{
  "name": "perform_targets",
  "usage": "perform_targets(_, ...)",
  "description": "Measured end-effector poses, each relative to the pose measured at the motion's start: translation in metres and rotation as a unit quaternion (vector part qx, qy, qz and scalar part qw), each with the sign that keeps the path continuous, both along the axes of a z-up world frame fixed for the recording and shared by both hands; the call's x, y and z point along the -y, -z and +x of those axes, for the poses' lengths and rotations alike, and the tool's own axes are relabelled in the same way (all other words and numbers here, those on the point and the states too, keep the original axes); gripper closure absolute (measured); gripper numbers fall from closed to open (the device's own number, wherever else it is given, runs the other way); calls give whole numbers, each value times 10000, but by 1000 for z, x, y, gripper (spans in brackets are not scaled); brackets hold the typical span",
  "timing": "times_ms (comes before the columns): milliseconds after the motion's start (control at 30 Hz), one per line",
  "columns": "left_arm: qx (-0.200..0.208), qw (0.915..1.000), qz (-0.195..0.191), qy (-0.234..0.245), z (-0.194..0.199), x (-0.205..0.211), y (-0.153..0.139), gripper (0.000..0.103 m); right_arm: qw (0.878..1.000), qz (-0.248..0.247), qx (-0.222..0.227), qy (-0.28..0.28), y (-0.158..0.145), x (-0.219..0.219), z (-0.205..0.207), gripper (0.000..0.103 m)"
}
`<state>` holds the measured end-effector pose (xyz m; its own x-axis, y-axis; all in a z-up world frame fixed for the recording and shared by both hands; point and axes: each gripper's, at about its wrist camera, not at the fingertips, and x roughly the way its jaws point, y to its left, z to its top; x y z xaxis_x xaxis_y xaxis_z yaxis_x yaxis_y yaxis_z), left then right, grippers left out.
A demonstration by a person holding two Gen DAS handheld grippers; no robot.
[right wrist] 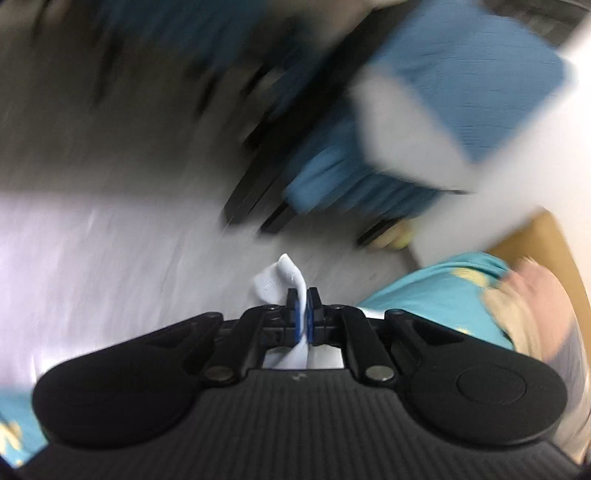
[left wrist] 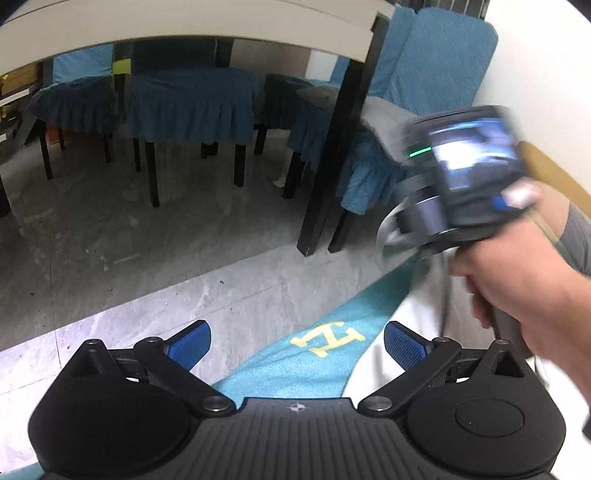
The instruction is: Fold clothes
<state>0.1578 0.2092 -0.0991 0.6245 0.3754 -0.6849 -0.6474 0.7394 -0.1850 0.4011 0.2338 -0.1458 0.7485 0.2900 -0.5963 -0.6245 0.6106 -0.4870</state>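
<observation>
Now, through the left wrist view, my left tool [left wrist: 297, 341] stands wide apart, its two blue pads [left wrist: 190, 343] holding nothing. Between and below them lies one teal garment [left wrist: 295, 365] with a single yellow letter H [left wrist: 328, 338] on it, spread on the pale grey floor [left wrist: 147, 258]. White cloth [left wrist: 417, 332] lies against the garment's right edge; whether it is part of the same piece I cannot tell. To the right, my right hand [left wrist: 517, 295] grips the handle of the right tool's body [left wrist: 465, 173], which is blurred, with one green light on it. Further off I count four chairs with blue covers [left wrist: 192, 107] under a white surface [left wrist: 184, 26], whose two black legs [left wrist: 332, 166] stand close together on the floor.

Next, the right wrist view, heavily blurred apart from the tool itself. My right tool [right wrist: 303, 310] is pinched tight on a fold of white fabric [right wrist: 280, 280], which sticks up above the pads and hangs down below them. Teal cloth [right wrist: 436, 295] with yellow marks lies to the right, and one more teal patch sits in the lower left corner. One blue-covered chair [right wrist: 461, 88] shows beyond, smeared.
</observation>
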Motion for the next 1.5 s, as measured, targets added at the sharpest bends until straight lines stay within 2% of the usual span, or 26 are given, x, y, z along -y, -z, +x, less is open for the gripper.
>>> perform_targets(67,67,9999,98,-1,-4,4,-4,2,9925,1046,282,571,-30,41,-5,97)
perform_targets(100,105,9999,134,26,-5,6,-6,2,9823,1595,422,887,-45,65,-9,97)
perform_targets(167,252,9996,144,74,-7,10,-11,2,9493,2567,716,1669,-66,120,-17,98)
perform_targets(233,369,9990,154,179,-11,17,-15,2,9065,3241,971,2527,-71,176,-25,99)
perform_targets(333,396,9983,161,401,-13,27,-16,2,8503,3601,848,3743,-52,247,-30,99)
perform_targets(367,383,9980,169,475,-13,31,-16,2,8399,3622,716,3978,-42,264,-31,99)
perform_targets(500,284,9957,248,843,-8,46,-10,2,8247,3601,158,4359,-8,305,-29,97)
perform_targets(600,246,9935,384,1040,-3,57,-4,2,8292,3712,-202,4174,-4,315,-29,92)
perform_targets(633,232,9929,411,1096,-2,60,-3,2,8324,3727,-330,4089,-4,317,-30,76)
perform_targets(667,219,9921,438,1153,0,64,-1,2,8377,3715,-409,3981,-5,317,-34,48)
perform_targets(733,218,9905,489,1268,1,70,-1,2,8472,3753,-444,3734,-16,315,-46,26)
perform_targets(833,231,9876,558,1451,-1,76,-2,2,8589,3814,-448,3387,-39,315,-86,27)
perform_targets(900,274,9860,569,1546,-7,80,-7,2,8626,3830,-445,3275,-60,322,-121,27)
perform_targets(1067,421,9821,404,1792,-27,77,-29,2,8659,3938,-562,3032,-100,354,-233,27)
perform_targets(1200,462,9771,346,2048,-45,82,-53,2,8669,3914,-774,2989,-111,377,-318,27)
perform_targets(1267,471,9700,464,2339,-54,89,-66,2,8664,3931,-862,2958,-110,387,-353,27)
perform_targets(1333,300,9603,762,2667,-60,95,-77,2,8654,3922,-892,2988,-107,394,-378,27)
perform_targets(1400,172,9523,919,2904,-67,92,-89,3,8584,3999,-971,3062,-105,403,-391,27)
perform_targets(1467,139,9517,790,2964,-73,78,-102,3,8493,4127,-1071,3113,-105,412,-400,27)
perform_targets(1500,143,9524,601,2986,-75,66,-108,3,8446,4202,-1089,3135,-106,416,-404,27)
